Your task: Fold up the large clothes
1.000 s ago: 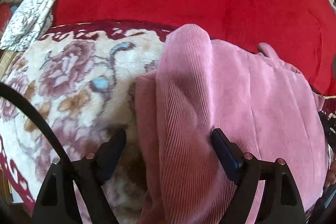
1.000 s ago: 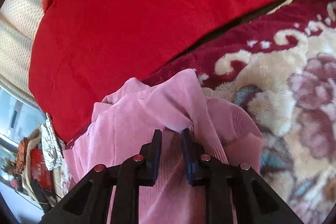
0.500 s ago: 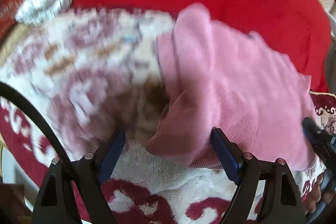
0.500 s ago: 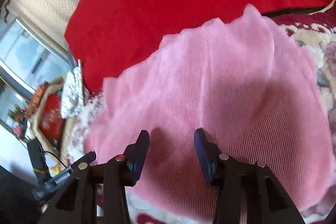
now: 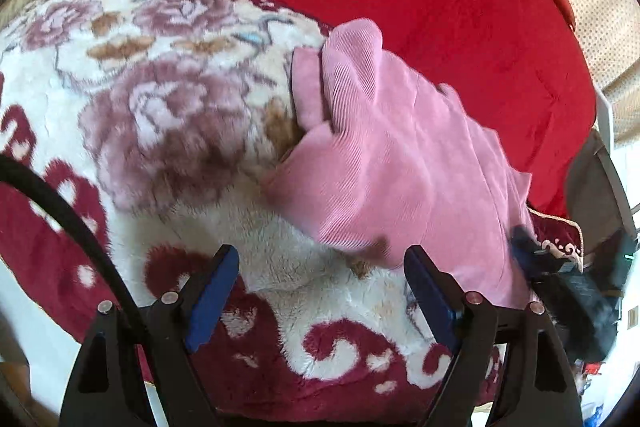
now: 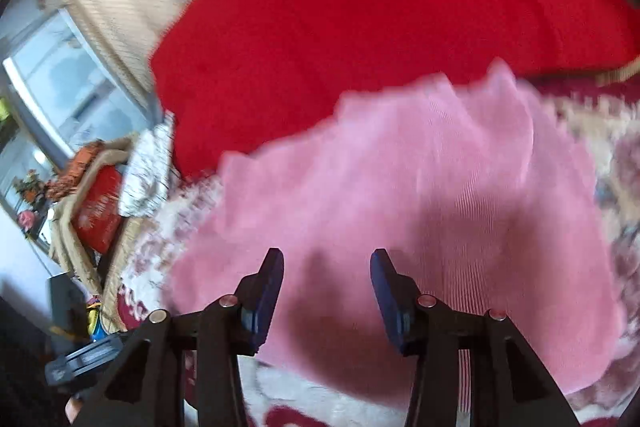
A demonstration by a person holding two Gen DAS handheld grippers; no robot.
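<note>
One pink corduroy garment (image 5: 400,163) lies on one floral blanket (image 5: 120,99); left gripper (image 5: 320,291) wide, right gripper (image 6: 326,287) closing, both empty.

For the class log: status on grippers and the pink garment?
Left gripper open, empty. Right gripper closing, nothing pinched. Pink corduroy garment bunched on floral blanket. Nothing obstructing.

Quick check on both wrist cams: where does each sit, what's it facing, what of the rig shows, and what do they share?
Left wrist: on the left hand-held gripper, angled down at the floral blanket; its fingers stand wide, empty; the right hand-held gripper shows at the frame's right edge.
Right wrist: on the right hand-held gripper, over the pink garment; jaws closing, nothing pinched.
Shared: pink garment, red cover, blanket.
</note>
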